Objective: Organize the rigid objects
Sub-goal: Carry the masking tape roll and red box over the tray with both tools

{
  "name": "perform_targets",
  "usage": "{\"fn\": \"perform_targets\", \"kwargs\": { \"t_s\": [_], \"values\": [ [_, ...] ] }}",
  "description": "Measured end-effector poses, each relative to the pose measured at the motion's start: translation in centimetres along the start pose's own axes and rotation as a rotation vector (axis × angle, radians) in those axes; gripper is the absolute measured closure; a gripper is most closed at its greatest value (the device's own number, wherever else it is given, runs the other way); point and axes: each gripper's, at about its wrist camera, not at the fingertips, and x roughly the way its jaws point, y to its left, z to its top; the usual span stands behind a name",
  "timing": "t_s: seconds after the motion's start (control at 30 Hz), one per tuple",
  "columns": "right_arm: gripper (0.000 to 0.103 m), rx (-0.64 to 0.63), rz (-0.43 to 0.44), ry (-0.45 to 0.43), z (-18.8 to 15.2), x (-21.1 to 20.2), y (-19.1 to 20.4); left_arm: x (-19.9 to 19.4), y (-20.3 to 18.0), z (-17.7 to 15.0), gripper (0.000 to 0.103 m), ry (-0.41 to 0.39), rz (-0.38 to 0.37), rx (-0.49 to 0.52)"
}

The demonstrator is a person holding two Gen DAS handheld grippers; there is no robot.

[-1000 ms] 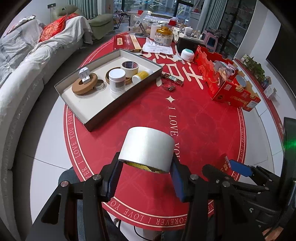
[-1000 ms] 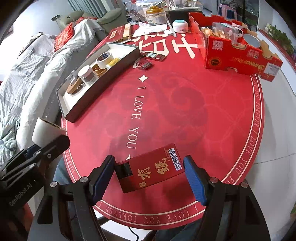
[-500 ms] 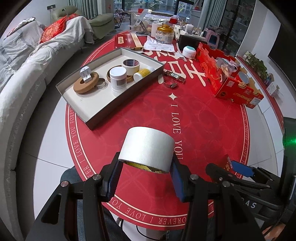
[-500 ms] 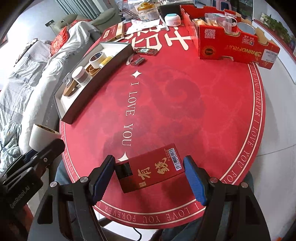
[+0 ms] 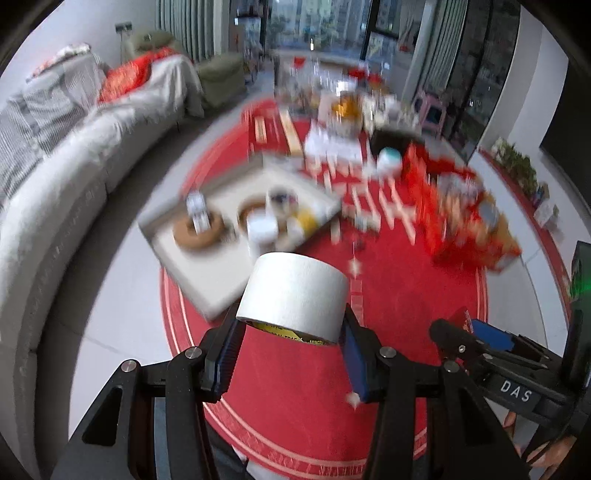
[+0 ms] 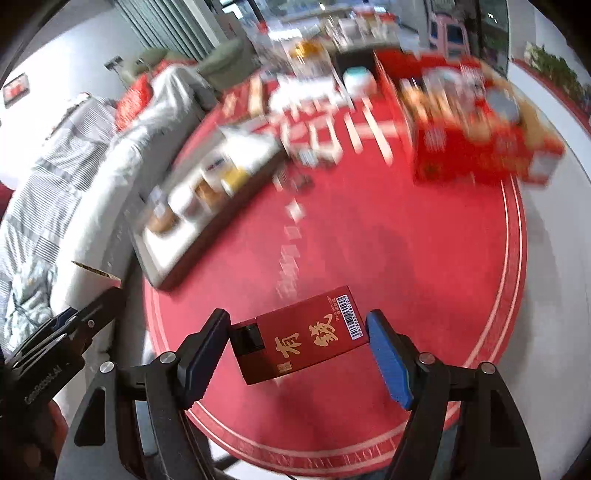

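Tape roll (image 5: 293,295) pinched, left tongs (image 5: 291,350) | red box (image 6: 301,334) pinched, right tongs (image 6: 297,350)

Left of my round red table (image 5: 399,295) runs a long pale sofa (image 5: 55,192) with a red cushion (image 5: 122,79) on its back. Beyond the table's far edge I see blurred windows (image 5: 317,22), and plants (image 5: 517,166) to its right.
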Motion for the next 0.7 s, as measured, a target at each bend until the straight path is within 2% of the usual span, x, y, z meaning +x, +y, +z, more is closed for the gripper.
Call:
{"fn": "perform_targets", "kwargs": {
  "t_s": [0.17,0.27,0.37,0.5,0.6,0.7],
  "values": [
    [0.027,-0.085,0.044,-0.142,7.6,-4.4,3.4,-4.8,2.0,7.1,0.049,-0.155,-0.007,-0.040],
    [0.027,-0.114,0.076,-0.236,12.0,-7.6,5.4,-7.2,3.8,10.8,0.049,-0.252,0.038,-0.067],
    [0.027,-0.124,0.128,-0.284,15.4,-9.6,7.3,-8.1,5.6,13.6,0.049,-0.298,0.069,-0.105],
    [0.027,-0.160,0.129,-0.290,18.3,-8.9,9.8,-6.3,7.5,15.2,0.049,-0.301,0.123,-0.131],
    [0.027,-0.166,0.137,-0.241,19.4,-6.2,11.2,-2.5,8.8,14.9,0.049,-0.248,0.174,-0.148],
    [0.027,-0.179,0.101,-0.179,19.8,-2.1,12.1,2.6,9.8,13.8,0.049,-0.157,0.207,-0.169]
  ]
}}
